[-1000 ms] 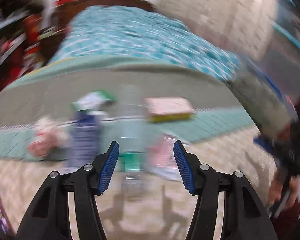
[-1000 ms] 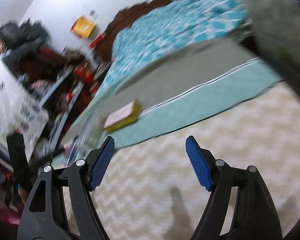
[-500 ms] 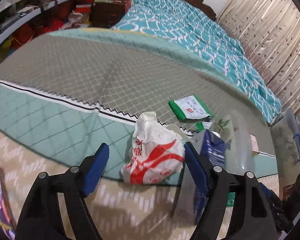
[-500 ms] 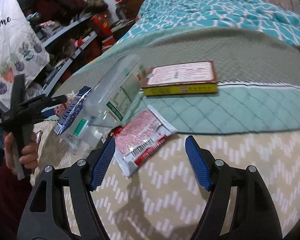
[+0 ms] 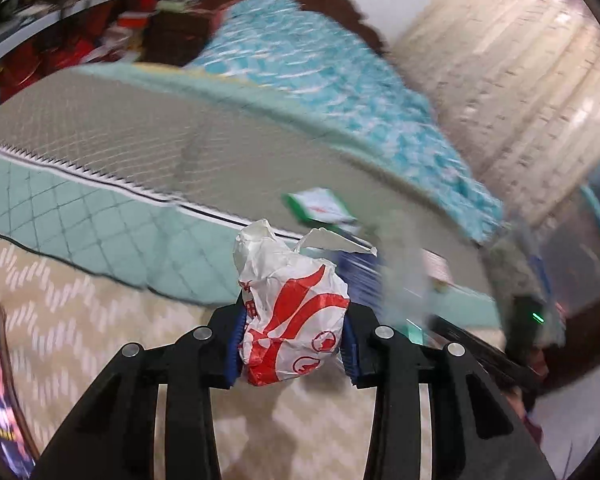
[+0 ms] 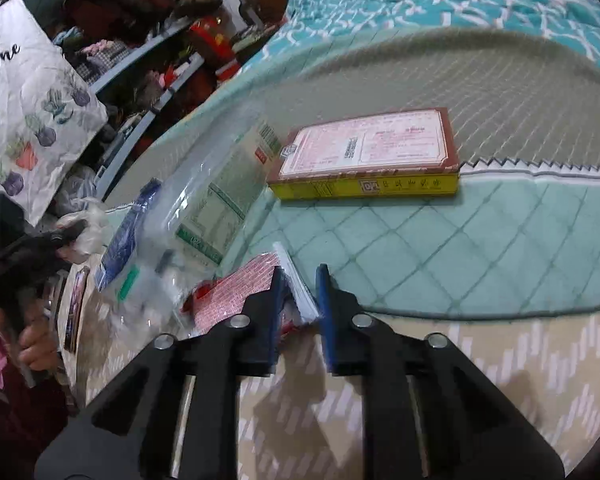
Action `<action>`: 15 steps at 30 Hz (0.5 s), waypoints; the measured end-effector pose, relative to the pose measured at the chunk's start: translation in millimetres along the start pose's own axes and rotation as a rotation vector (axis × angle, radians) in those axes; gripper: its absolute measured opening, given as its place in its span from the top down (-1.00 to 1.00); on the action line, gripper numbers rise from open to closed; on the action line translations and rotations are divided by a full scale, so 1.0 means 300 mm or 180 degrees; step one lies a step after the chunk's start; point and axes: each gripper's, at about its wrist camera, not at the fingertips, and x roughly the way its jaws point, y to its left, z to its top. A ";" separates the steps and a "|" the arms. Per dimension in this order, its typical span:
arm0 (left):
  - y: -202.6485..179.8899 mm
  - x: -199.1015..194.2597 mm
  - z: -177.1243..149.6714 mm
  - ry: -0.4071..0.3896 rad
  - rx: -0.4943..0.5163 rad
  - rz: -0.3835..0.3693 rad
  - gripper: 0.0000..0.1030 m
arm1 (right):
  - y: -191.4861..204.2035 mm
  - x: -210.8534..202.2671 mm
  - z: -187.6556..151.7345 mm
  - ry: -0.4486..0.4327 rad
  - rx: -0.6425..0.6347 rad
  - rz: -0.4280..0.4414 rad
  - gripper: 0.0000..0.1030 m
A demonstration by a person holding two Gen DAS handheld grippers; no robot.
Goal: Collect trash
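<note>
Half a second ago both pairs of jaws stood wide around their targets; now both have just been closing. The left gripper [image 5: 294, 354] is clamped on the crumpled white-and-red bag [image 5: 290, 312], which bulges up out of the blue pads and looks lifted clear of the bed [image 5: 80, 216], though blur in the left wrist view makes that uncertain. The right gripper [image 6: 298, 308] has its jaws nearly together, pinching the near corner of the flat red-and-white packet [image 6: 236, 292], which lies at the near edge of the teal quilt.

So, by my reading, two pieces of trash are secured at once and the next step is to carry them off to wherever trash goes; no bin is identifiable here.

Left on the bed are the yellow-edged box [image 6: 366, 156] beyond the right gripper, the clear plastic bottle [image 6: 208, 208] and blue packet [image 6: 126, 236] to its left, and a green-and-white packet [image 5: 320, 208] beyond the bag.

Both grippers point steeply down at the bed. A hand [image 6: 36, 344] holds the left gripper's handle, at far left in the right wrist view.
</note>
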 end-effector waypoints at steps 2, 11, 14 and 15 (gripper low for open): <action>-0.081 -0.055 -0.050 -0.0017 0.0240 -0.0202 0.30 | 0.016 -0.030 -0.044 -0.0006 0.0019 0.0045 0.80; -0.390 0.034 -0.310 0.0714 0.0827 -0.0884 0.30 | 0.037 -0.291 -0.317 -0.0319 0.0364 -0.0011 0.81; -0.448 0.114 -0.387 0.0967 0.0905 -0.0880 0.30 | 0.035 -0.331 -0.393 -0.0392 0.0435 -0.0211 0.81; -0.456 0.134 -0.395 0.1037 0.0900 -0.0888 0.30 | 0.033 -0.340 -0.407 -0.0409 0.0450 -0.0229 0.81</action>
